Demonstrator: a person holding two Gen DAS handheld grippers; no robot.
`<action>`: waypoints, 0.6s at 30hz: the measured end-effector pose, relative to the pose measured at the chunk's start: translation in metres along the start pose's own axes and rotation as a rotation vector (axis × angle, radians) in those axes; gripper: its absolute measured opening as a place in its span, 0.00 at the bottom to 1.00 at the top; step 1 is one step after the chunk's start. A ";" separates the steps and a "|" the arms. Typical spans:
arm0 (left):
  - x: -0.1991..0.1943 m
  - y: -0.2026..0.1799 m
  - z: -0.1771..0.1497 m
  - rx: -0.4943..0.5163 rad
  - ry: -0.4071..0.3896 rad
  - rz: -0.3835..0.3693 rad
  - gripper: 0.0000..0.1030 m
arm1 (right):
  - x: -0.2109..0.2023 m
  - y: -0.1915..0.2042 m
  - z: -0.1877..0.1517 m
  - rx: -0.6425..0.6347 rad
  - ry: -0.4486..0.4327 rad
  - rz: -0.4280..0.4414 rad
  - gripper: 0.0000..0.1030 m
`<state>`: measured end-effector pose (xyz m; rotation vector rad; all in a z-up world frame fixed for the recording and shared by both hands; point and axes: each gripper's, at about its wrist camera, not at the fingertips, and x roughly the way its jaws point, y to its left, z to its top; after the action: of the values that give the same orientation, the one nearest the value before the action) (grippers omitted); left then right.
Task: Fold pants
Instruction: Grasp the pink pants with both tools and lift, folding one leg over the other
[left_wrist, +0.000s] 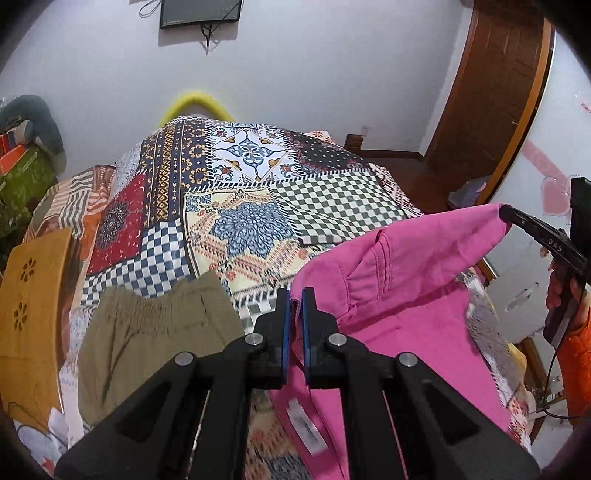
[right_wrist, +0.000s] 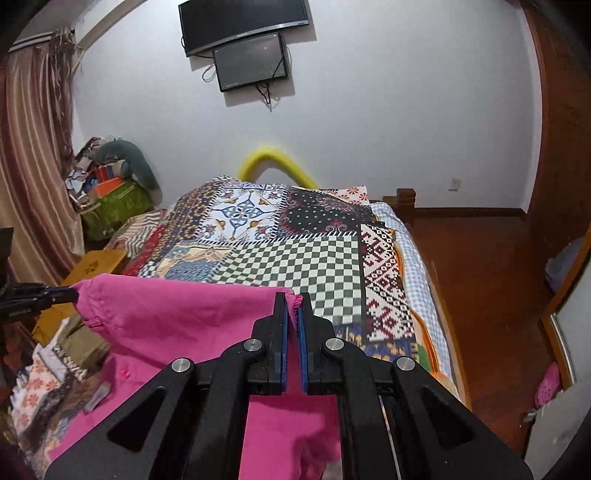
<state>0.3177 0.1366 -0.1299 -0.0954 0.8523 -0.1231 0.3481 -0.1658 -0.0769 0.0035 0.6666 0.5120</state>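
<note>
The pink pants (left_wrist: 406, 280) hang stretched between my two grippers above the patchwork bedspread (left_wrist: 258, 206). My left gripper (left_wrist: 295, 295) is shut on one corner of the top edge, with pink cloth pinched between the blue pads. The right gripper (left_wrist: 506, 214) shows at the right, clamped on the other corner and held by a hand in an orange sleeve. In the right wrist view my right gripper (right_wrist: 294, 297) is shut on a bunched corner of the pink pants (right_wrist: 177, 321). The left gripper (right_wrist: 72, 293) grips the far left corner. The lower part of the pants drapes down onto the bed.
A folded olive garment (left_wrist: 155, 332) lies on the bed left of the pants. A wooden lap table (left_wrist: 33, 314) stands at the bed's left side, with boxes and clutter (right_wrist: 110, 184) beyond. Wooden floor (right_wrist: 480, 277) and a door lie to the right.
</note>
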 end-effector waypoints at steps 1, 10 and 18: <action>-0.004 -0.002 -0.002 0.001 0.000 -0.002 0.05 | -0.007 0.002 -0.002 0.000 -0.001 0.003 0.04; -0.043 -0.019 -0.048 -0.012 0.032 -0.037 0.05 | -0.048 0.012 -0.036 0.024 0.034 0.037 0.04; -0.066 -0.028 -0.096 -0.004 0.068 -0.070 0.05 | -0.077 0.013 -0.078 0.094 0.056 0.057 0.04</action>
<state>0.2002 0.1152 -0.1405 -0.1249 0.9177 -0.1912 0.2449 -0.2021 -0.0910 0.0966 0.7468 0.5365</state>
